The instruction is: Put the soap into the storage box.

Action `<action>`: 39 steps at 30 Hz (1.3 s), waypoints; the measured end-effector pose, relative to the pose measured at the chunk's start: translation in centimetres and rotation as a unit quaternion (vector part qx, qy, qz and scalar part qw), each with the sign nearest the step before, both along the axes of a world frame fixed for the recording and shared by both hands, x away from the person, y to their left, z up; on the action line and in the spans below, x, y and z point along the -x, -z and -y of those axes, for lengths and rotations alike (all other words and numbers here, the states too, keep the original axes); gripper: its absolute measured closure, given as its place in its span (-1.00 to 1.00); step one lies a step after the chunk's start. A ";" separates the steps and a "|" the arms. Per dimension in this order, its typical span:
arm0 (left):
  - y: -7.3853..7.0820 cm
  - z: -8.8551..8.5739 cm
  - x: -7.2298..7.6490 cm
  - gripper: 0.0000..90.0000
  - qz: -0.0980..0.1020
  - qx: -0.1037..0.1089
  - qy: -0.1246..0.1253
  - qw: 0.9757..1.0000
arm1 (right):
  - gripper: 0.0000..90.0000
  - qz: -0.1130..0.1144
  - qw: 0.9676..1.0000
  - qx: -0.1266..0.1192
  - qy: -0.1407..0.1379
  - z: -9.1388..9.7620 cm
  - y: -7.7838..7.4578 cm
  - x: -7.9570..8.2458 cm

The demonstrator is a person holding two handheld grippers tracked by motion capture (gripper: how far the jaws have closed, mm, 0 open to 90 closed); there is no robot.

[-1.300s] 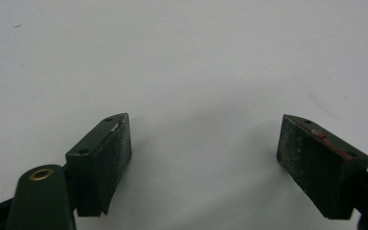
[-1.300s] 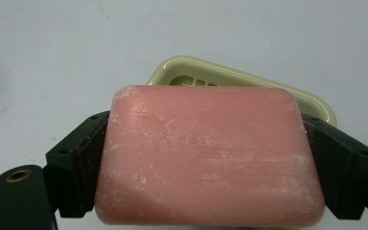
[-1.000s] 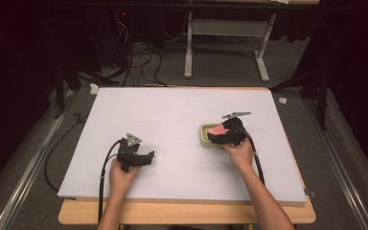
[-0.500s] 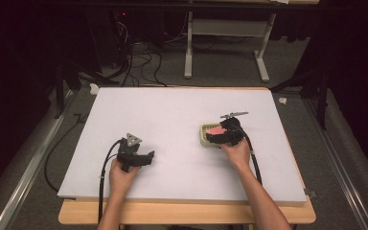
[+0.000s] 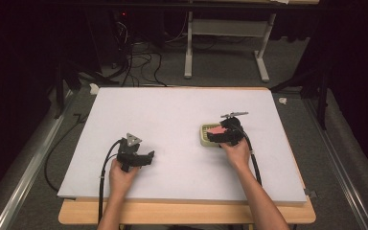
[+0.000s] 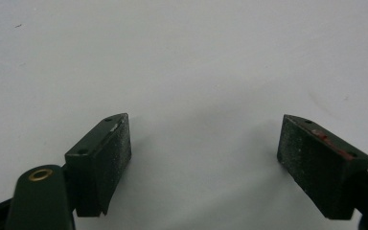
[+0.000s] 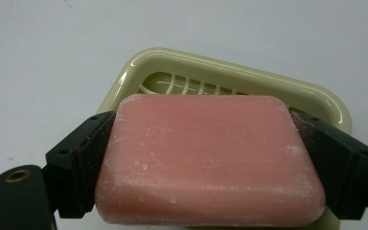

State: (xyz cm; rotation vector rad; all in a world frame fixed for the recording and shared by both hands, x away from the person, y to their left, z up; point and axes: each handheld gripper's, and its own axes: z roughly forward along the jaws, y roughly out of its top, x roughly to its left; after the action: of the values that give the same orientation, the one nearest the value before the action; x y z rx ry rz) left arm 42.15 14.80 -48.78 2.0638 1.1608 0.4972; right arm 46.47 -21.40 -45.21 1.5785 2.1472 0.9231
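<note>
A dim room lay around a wooden table [image 5: 187,213] topped with a white board [image 5: 182,120], with dark cables on the grey floor beyond its far edge and the legs of a pale stand behind them. In the high view the person's left hand [image 5: 120,175] held the left gripper [image 5: 146,157] low over the near-left part of the board, a grey three-cornered plate on top and a black cable trailing back toward the near edge. To the right of the middle, the right hand [image 5: 236,152] held the right gripper [image 5: 212,135] over a pale green soap dish [image 5: 204,135], with a pink bar of soap [image 5: 215,129] at the jaws. In the left gripper view the two black jaws stood spread wide apart with bare white board between them. In the right gripper view the jaws pinched the soap [image 7: 211,160] by its two ends, one pad against each, and the bar sat over the near part of the soap dish [image 7: 139,67], whose ribbed floor showed beyond it.
</note>
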 end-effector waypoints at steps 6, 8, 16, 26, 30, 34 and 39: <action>0.0 0.0 0.0 -0.56 0.000 0.000 0.000 1.000 | -0.71 0.003 1.000 -0.005 0.002 0.1 -0.1 0.0; 0.0 0.0 0.0 -0.56 0.000 0.000 0.000 1.000 | -0.72 0.004 1.000 -0.005 0.002 0.1 -0.2 0.0; 0.0 0.0 0.0 -0.56 0.000 0.000 0.000 1.000 | -0.72 0.010 1.000 -0.012 0.003 0.3 -0.4 0.2; 0.0 0.0 0.0 -0.56 0.000 0.001 0.000 1.000 | -0.71 0.013 1.000 -0.013 0.002 0.6 -0.6 0.2; 0.0 0.0 0.0 -0.56 0.000 0.001 0.000 1.000 | -0.71 0.017 1.000 -0.012 0.002 0.6 -0.7 0.2; 0.0 0.0 0.0 -0.56 0.000 0.001 0.000 1.000 | -0.70 0.021 1.000 -0.013 0.001 0.6 -0.9 0.4; 0.0 0.0 0.0 -0.56 0.000 0.001 0.000 1.000 | -0.69 0.029 0.999 -0.021 -0.002 0.7 -1.3 0.7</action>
State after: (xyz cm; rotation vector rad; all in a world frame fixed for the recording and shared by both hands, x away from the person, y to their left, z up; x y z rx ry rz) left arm 42.17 14.81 -48.79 2.0620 1.1609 0.4959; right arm 45.82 -22.14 -43.96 1.5469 2.1057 1.0102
